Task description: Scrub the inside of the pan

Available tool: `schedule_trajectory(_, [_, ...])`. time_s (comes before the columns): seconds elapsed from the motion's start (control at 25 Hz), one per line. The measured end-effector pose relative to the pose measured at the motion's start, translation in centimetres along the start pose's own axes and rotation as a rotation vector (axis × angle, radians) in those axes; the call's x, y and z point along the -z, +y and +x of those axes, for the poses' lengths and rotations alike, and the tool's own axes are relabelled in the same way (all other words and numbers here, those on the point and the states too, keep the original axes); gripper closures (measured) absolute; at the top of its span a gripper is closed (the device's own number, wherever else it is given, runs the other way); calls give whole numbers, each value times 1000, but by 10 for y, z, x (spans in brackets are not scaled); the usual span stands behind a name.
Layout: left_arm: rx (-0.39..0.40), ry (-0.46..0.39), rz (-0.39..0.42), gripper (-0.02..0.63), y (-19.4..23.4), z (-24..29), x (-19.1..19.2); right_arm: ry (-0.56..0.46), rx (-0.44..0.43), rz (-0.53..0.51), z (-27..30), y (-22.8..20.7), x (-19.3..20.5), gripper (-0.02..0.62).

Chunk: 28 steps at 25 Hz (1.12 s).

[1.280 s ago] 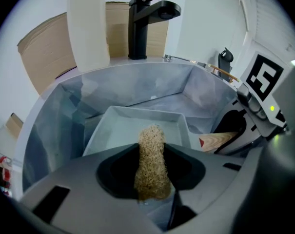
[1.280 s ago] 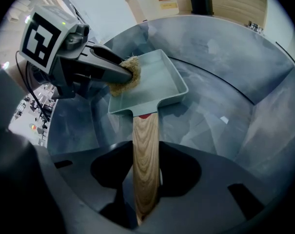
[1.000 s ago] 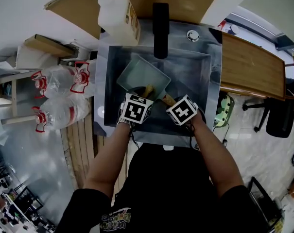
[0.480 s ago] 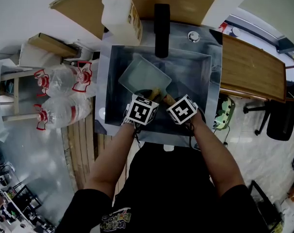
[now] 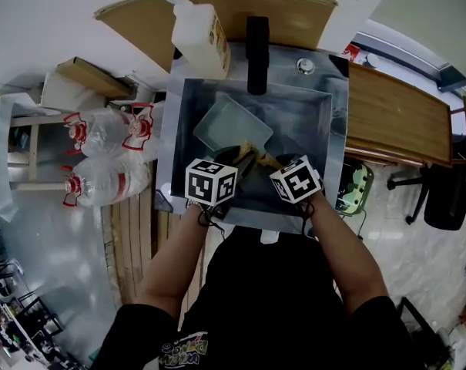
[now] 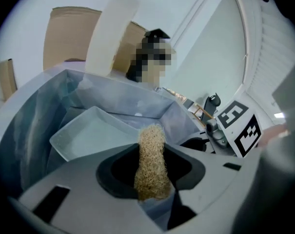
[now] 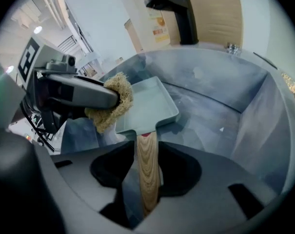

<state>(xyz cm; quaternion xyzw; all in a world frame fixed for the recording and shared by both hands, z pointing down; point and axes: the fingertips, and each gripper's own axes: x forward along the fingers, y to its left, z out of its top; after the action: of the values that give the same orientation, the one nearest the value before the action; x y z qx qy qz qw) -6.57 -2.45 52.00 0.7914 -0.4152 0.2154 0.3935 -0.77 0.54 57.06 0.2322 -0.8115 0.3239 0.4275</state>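
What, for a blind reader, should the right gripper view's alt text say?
The right gripper grips the wooden handle of a green pan over a steel sink. At left, the left gripper holds a tan scrubber by the pan's edge.

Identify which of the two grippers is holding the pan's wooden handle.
The right gripper: it grips the wooden handle of the pan, while the left gripper holds a tan scrubber instead.

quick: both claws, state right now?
Left claw: closed on the scrubber.
Right claw: closed on the pan handle.
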Motion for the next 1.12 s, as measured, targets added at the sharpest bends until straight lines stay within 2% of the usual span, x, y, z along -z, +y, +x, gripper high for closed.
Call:
schedule_trajectory(0.16, [21, -100, 2, 462, -16, -22, -15, -146, 12, -2, -31, -2, -17, 440])
schedule_trajectory(0.24, [29, -146, 0, 462, -25, -35, -22, -222, 25, -3, -51, -4, -25, 488])
schedule_trajectory(0.32, [31, -188, 6, 462, -35, -49, -29, -292, 45, -5, -73, -5, -31, 569])
schedule_trajectory(0.36, [30, -207, 13, 462, -40, -56, -32, -329, 54, -12, -84, -4, -35, 584])
schedule_trajectory(0.48, [20, -262, 45, 462, -56, -77, -43, -436, 62, -59, -120, 2, -49, 586])
schedule_trajectory(0.68, [-14, -350, 120, 462, -95, -111, -51, -579, 27, -171, -179, 25, -56, 586])
schedule_trajectory(0.84, [-60, -433, 170, 462, -129, -136, -47, -630, 9, -243, -217, 39, -47, 586])
schedule_trajectory(1.12, [-136, -532, 176, 462, -173, -165, -23, -660, -31, -313, -260, 57, -26, 586])
